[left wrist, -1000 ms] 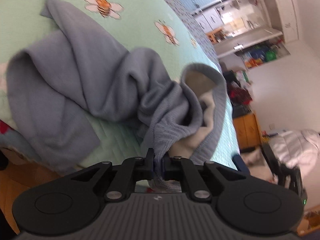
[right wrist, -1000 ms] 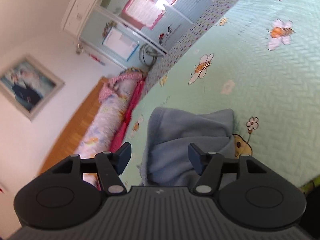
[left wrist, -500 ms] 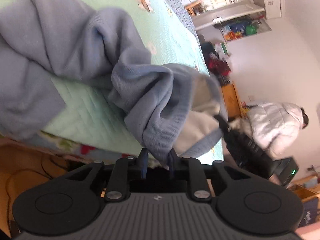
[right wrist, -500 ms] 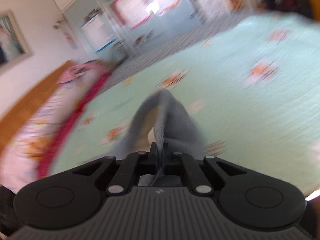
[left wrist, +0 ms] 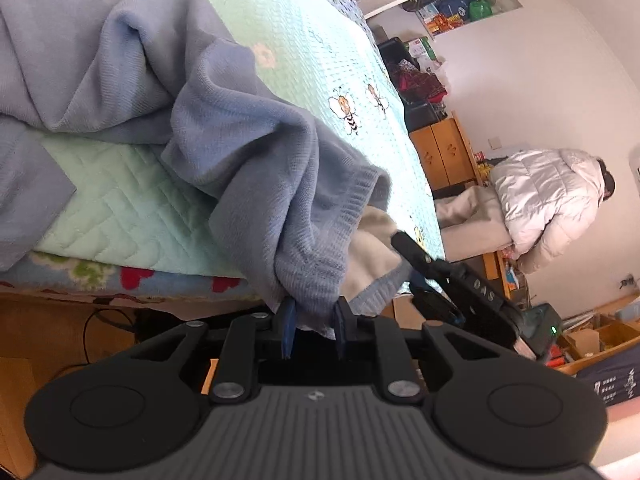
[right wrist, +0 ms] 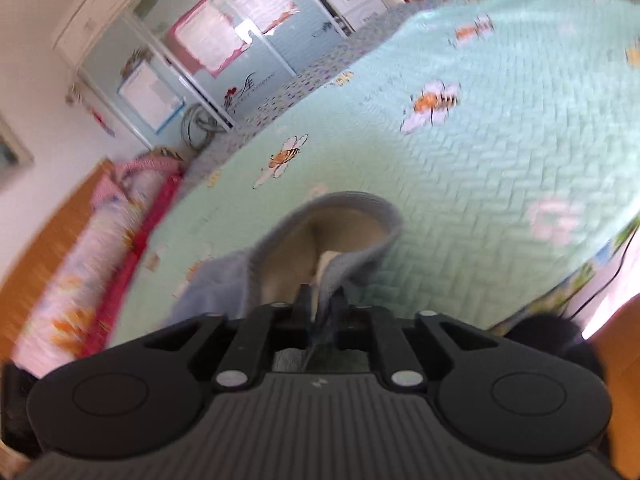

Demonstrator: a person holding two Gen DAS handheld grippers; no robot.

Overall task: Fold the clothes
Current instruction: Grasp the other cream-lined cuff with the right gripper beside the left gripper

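Left gripper (left wrist: pixel 314 316) is seen clamped narrow on a bunched ribbed hem of the blue garment (left wrist: pixel 224 120), cloth filling the gap between the blue pads (left wrist: pixel 289 320). Right gripper (right wrist: pixel 322 308) is seen with the other side of the same ribbed opening between its fingers; its jaws are opening slightly at this moment, yet the cloth is judged pinched, since the hem rises taut from the gap. In the left wrist view the right gripper (left wrist: pixel 448 280) is visible just beside the opening, on its far side, so both grips are placed on one hem, close together. The garment is laid on the mint bee-print bedspread (left wrist: pixel 120 200), near the bed's edge: the bulk is crumpled and stretched away from the left gripper toward the upper left of its view, the long axis running roughly from the held hem across the bed. A cream lining (right wrist: pixel 304 248) is shown inside the opening. From the right wrist view only the hem loop and a small blue fold are seen; the rest is hidden below the gripper body, and that view is motion-blurred. Step judged as: hem taken in both grippers, to be drawn apart and spread flat before any fold. Folding is judged barely begun. Left gripper is nearer the bulk. Risk noted: slip from the loosening right grip. A person in a white puffer jacket (left wrist: pixel 552 200) is seen well apart.
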